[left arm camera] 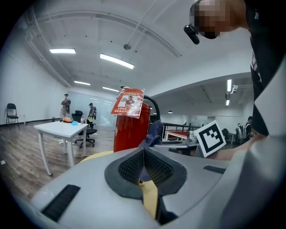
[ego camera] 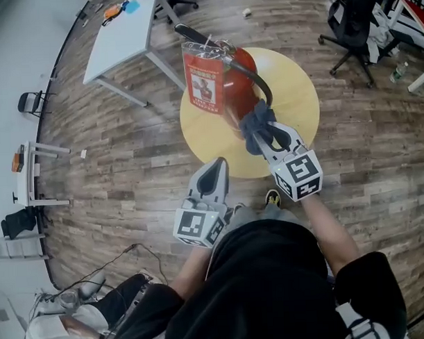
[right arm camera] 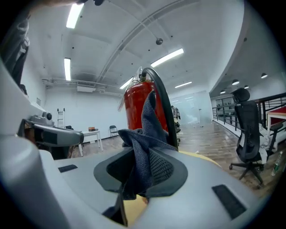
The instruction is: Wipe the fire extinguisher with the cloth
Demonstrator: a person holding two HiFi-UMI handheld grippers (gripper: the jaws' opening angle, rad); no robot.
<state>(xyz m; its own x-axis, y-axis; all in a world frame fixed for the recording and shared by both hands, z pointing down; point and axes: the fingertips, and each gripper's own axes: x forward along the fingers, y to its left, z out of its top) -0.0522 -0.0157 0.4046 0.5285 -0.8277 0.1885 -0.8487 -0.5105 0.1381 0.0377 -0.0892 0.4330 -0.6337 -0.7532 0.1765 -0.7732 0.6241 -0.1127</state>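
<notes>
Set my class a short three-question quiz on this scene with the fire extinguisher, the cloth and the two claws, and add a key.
1. True or false: the left claw holds the cloth.
2. The fire extinguisher stands on: A a round yellow table; B a cardboard box; C a metal cart.
3. Fill in: the right claw is shut on the ____.
Key: 1 false; 2 A; 3 cloth.
</notes>
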